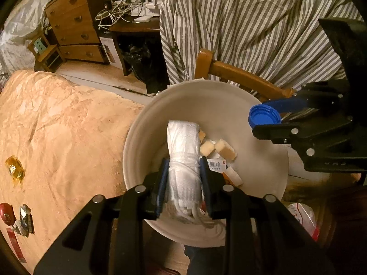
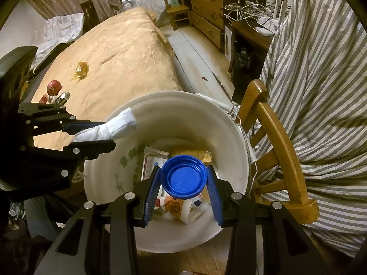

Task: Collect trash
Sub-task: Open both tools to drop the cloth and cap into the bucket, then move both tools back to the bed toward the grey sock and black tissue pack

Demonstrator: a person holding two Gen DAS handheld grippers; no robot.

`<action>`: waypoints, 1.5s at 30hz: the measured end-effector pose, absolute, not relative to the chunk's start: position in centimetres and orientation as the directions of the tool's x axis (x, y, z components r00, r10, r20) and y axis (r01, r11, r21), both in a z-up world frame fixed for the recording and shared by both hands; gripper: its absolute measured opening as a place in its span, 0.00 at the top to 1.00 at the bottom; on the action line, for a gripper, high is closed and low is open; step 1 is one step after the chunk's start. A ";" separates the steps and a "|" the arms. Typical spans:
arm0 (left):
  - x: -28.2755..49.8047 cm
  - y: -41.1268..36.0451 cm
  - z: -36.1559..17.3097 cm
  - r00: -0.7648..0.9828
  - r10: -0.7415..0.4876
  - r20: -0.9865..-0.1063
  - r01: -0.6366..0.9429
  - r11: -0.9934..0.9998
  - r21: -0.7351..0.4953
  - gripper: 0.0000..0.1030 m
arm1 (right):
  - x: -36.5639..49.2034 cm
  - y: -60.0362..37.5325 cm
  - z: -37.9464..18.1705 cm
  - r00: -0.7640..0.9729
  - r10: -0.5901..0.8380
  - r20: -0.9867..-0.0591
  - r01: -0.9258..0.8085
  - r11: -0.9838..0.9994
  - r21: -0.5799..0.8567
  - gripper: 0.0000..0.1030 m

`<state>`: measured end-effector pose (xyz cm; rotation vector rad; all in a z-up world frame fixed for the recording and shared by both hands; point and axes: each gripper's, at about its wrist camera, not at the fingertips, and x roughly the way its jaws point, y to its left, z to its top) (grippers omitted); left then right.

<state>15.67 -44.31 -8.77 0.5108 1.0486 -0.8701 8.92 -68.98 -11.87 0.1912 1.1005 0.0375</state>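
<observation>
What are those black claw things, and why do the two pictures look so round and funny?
The black claws are grabbers that a person holds, one in each hand. Each has a tiny round-eyed camera looking along its fingers, so pictures bend at the edges. One picture comes from the left grabber, which squeezes a rolled-up white cloth wipe. The other comes from the right grabber, which pinches a round blue plastic bottle cap. Both hang over a white plastic bucket with rubbish already inside. More scraps, like a crinkly golden wrapper, lie on the tan paper-covered surface.
</observation>
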 end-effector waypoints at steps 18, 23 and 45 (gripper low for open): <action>15.5 -37.5 -7.2 0.363 -0.426 -0.829 0.729 0.684 -0.033 0.39 | 5.2 -62.8 -6.5 0.725 0.079 -0.684 0.015 0.991 0.130 0.33; 14.5 -31.8 -7.0 0.487 -0.397 -0.778 0.649 0.760 0.018 0.36 | 3.8 -57.4 -6.0 0.819 0.048 -0.572 -0.016 0.998 0.062 0.23; 16.6 -9.1 -7.4 0.748 -0.119 -0.653 0.194 0.980 0.043 0.24 | 12.0 -32.9 -8.9 0.811 0.300 -0.502 -0.313 0.948 0.061 0.08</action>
